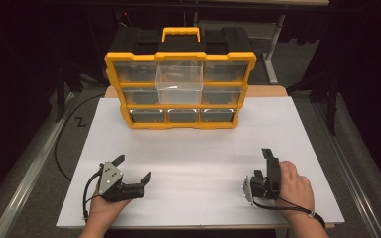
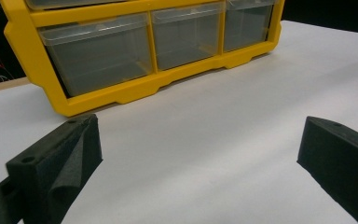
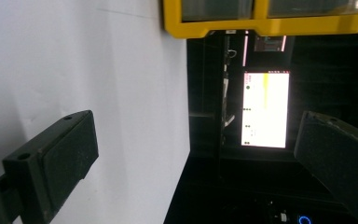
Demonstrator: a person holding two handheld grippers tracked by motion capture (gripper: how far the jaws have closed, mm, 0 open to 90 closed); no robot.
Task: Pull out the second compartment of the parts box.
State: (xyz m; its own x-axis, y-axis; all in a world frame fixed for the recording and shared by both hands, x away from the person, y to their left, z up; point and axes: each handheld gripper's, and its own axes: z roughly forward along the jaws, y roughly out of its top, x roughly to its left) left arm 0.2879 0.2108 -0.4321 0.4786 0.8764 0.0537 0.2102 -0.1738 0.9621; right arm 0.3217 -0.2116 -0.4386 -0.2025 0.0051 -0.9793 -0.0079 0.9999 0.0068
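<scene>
A yellow organiser (image 1: 129,57) with clear drawers stands upright at the far side of the white tabletop (image 1: 198,148). Its top middle drawer (image 1: 179,82) is pulled out toward me. My left gripper (image 1: 134,167) rests low at the near left, open, with nothing between its jaws. In the left gripper view the left gripper (image 2: 200,149) faces the organiser's bottom row of drawers (image 2: 98,51). My right gripper (image 1: 264,163) sits at the near right, turned on its side in the hand. In the right gripper view the right gripper (image 3: 196,154) is open and empty, with the organiser's frame (image 3: 261,25) far ahead.
A wide bare stretch of white board lies between the grippers and the organiser. Beyond the table's edge the right gripper view shows a dark room with a lit monitor (image 3: 265,109). A black cable (image 1: 62,144) runs along the floor at the left.
</scene>
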